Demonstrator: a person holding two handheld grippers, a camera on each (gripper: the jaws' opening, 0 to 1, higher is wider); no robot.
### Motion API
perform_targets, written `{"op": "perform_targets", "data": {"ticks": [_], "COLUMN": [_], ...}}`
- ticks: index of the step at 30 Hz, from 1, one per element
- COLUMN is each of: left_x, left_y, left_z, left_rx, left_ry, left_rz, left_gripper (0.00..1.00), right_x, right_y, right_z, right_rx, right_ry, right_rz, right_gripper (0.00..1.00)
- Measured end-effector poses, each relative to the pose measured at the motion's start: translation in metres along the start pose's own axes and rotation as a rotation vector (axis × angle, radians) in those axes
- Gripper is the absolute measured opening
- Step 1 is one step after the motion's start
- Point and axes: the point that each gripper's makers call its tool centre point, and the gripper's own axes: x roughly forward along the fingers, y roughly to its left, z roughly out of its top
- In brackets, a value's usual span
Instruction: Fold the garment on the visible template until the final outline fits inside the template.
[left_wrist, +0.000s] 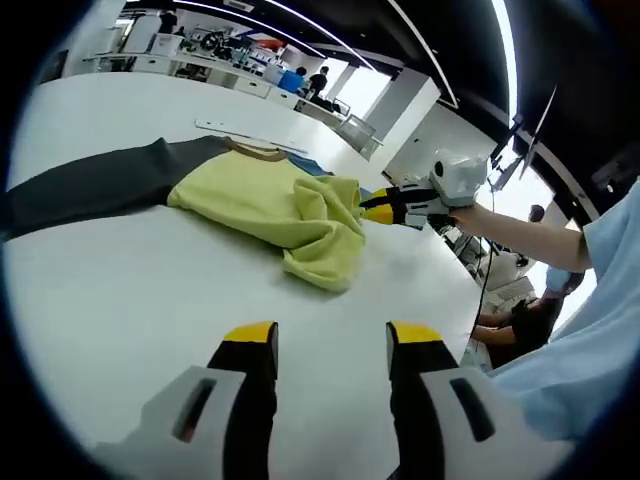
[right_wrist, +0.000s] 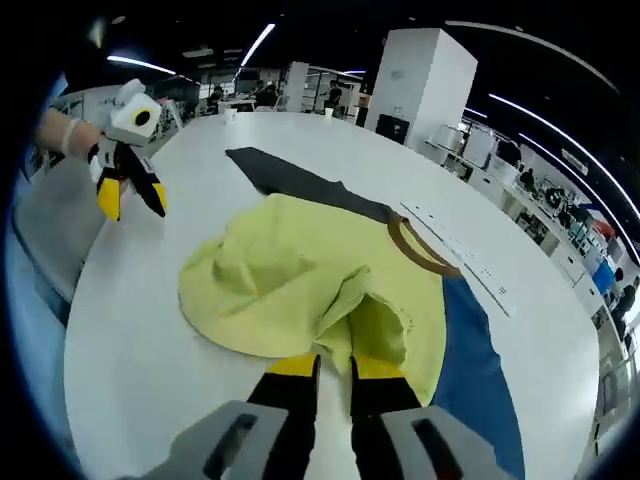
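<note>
Yellow garment (left_wrist: 290, 212) lies bunched on the white counter (left_wrist: 120, 300) in my left gripper view, well beyond my left gripper (left_wrist: 330, 340), whose jaws stand wide apart over bare counter, touching nothing. Beside the garment's far edge, my right gripper (left_wrist: 385, 207) bites its cloth. In my right gripper view, the right gripper (right_wrist: 335, 366) has its jaws nearly together, pinching a fold of the garment (right_wrist: 300, 280), with the blue template (right_wrist: 475, 390) under it; the left gripper (right_wrist: 128, 195) hangs apart from the garment.

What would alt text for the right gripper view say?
The right gripper pinches a fold of a yellow-green shirt with dark and blue sleeves, crumpled on a white table. The left gripper hovers open beyond it.
</note>
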Motion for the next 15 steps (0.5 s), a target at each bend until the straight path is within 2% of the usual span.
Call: {"op": "perform_targets", "data": {"ticks": [3, 5, 9, 11, 15], "left_x": [-0.001, -0.002, -0.003, -0.003, -0.002], "left_y": [0.003, 0.003, 0.005, 0.007, 0.007], "left_z": [-0.001, -0.002, -0.004, -0.004, -0.004], "left_rx": [-0.013, -0.016, -0.024, -0.027, -0.029], "left_ry": [-0.004, -0.004, -0.001, 0.000, -0.002], "left_rz": [0.008, 0.011, 0.018, 0.022, 0.022], "left_gripper": [0.41, 0.41, 0.40, 0.40, 0.40], "right_x": [0.010, 0.013, 0.017, 0.016, 0.011], "right_y": [-0.001, -0.004, -0.006, -0.009, -0.011], "right_z": [-0.007, -0.015, -0.015, -0.015, -0.010], "right_rx": [0.013, -0.026, -0.002, -0.022, 0.061], "right_ry": [0.011, 0.057, 0.048, 0.049, 0.014], "right_rz": [0.014, -0.003, -0.007, -0.024, -0.023], "right_gripper": [0.10, 0.08, 0.08, 0.03, 0.00]}}
